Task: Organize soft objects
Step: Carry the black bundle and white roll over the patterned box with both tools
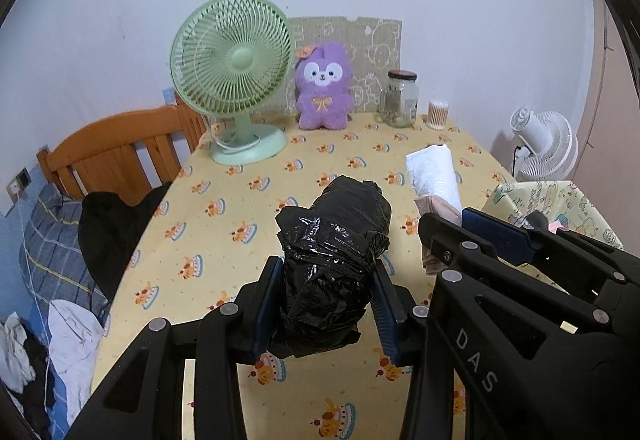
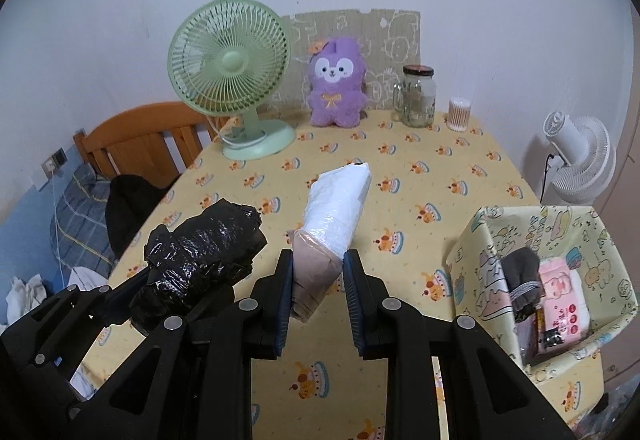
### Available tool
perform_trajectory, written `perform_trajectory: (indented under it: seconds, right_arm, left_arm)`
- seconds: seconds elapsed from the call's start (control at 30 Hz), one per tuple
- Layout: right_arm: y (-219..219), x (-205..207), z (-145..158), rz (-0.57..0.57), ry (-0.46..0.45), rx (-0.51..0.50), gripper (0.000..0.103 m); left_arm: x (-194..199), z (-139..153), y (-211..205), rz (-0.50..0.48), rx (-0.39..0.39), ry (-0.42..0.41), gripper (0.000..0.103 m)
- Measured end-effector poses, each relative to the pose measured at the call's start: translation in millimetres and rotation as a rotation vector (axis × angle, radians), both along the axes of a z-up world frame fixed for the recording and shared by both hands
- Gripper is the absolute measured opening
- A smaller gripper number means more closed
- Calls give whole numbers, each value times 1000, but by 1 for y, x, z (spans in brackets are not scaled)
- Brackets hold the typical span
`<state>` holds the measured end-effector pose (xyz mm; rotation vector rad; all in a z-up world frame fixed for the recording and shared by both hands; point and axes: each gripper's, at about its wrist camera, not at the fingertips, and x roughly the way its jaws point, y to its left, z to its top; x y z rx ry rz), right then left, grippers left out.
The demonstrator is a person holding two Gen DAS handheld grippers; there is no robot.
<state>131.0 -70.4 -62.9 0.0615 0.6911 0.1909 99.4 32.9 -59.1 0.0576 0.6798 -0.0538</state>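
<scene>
The left gripper (image 1: pixel 326 304) is clamped on the black bag roll (image 1: pixel 336 252), which is held above the table's near edge. The right gripper (image 2: pixel 318 300) grips the beige end of the white roll (image 2: pixel 336 211), whose long axis runs away toward the far edge. The patterned box (image 2: pixel 480 240) at the near right corner lies nearer the right gripper.

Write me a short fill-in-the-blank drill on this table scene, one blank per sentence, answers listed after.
1. The left gripper is closed on a roll of ____ plastic bags.
2. The right gripper grips the roll of white bags at its ____ cardboard core end.
3. The purple plush toy sits between the glass jar and the green ____.
4. The patterned storage box holds a ____ packet.

Missing words: black; brown; fan; pink
</scene>
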Motion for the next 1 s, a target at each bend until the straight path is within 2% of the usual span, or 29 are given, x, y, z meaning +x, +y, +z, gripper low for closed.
perform_trajectory:
  seconds: [0.5,1.0]
  right_arm:
    - [-16,-30,46,1,-111,2,28]
    - [-46,-43,61,-31,-154,-4,28]
  left_arm:
    - [-27,39,-14,-2,3,-110,44]
    - [-37,51,-44,-25,-6,-158,44]
